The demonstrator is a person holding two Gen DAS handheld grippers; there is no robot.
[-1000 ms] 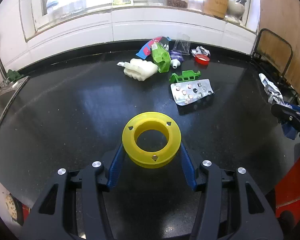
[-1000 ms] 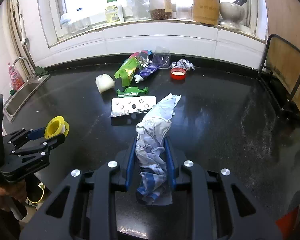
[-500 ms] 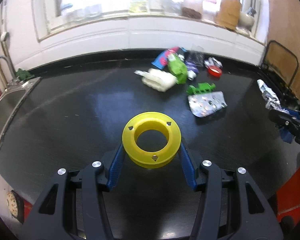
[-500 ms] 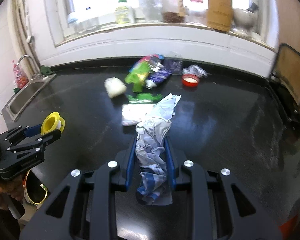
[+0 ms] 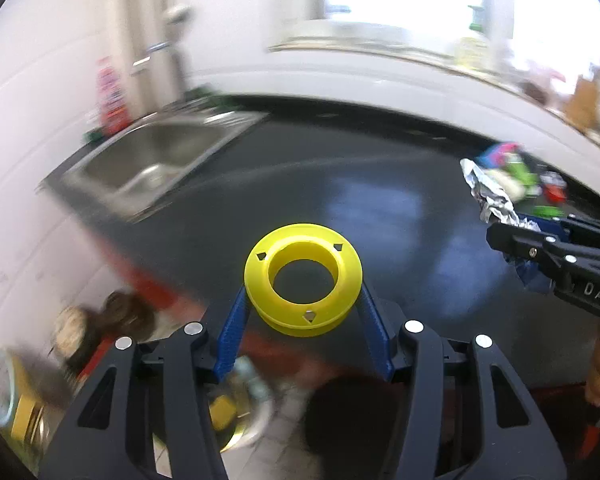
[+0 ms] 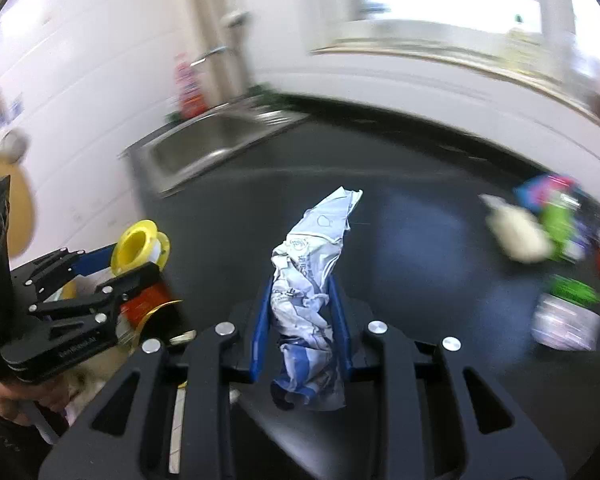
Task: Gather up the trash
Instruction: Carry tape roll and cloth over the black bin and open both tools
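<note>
Through my left wrist camera, I am holding my left gripper (image 5: 302, 300) clamped on a yellow spool (image 5: 303, 278), its blue fingers (image 5: 233, 336) pressing both sides of the ring at the centre of the frame. Behind it the black countertop (image 5: 340, 184) is filling the middle, with the steel sink (image 5: 156, 160) sitting in the upper left, all of it smeared by blur. At the right edge my right gripper (image 5: 500, 236) is reaching in, gripping a crumpled wrapper (image 5: 490, 196). Past it, in the upper right, a blurred pile of trash (image 5: 520, 176) is lying on the counter. Along the bottom, below the counter edge, blurred yellow and red shapes are showing that I cannot make out.

Through my right wrist camera, I am keeping the right gripper (image 6: 300, 320) pinched on the crumpled wrapper (image 6: 312, 276), which is standing up between the blue fingers (image 6: 260, 332) at the centre of the frame. At the left my left gripper (image 6: 136, 256) is holding the yellow spool (image 6: 140, 246) out past the counter's edge. The sink (image 6: 204, 144) is lying in the upper left, and the remaining trash (image 6: 548, 236) is spreading across the right side of the countertop (image 6: 420, 240).
</note>
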